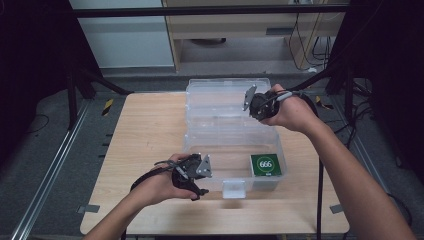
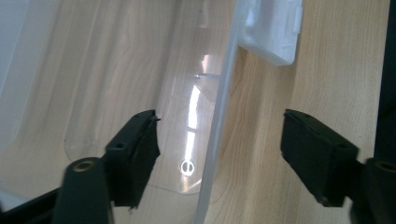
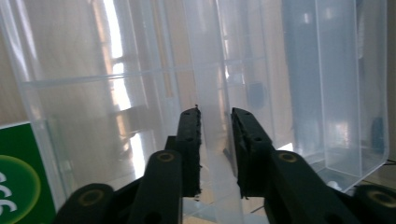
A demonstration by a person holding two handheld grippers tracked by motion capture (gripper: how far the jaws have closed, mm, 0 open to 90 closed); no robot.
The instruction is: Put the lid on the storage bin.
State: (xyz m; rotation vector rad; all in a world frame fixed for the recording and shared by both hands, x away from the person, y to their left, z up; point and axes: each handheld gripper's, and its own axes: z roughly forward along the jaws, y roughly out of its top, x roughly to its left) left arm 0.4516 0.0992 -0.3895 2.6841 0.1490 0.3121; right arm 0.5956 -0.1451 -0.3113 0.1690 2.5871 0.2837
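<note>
Storage box (image 1: 220, 150) of clear plastic sits on the wooden surface (image 1: 145, 140), lid (image 1: 220, 97) raised at the far side. Right tongs (image 3: 215, 116) are closed on the lid's edge. Left tongs (image 2: 219, 140) are spread wide, 1 jaw on each side of the box's front wall, not touching it. Green card (image 1: 265, 165) marked 666 lies in the box's near-right corner.

Wooden table (image 1: 145, 145), grey floor (image 1: 45, 165)
</note>
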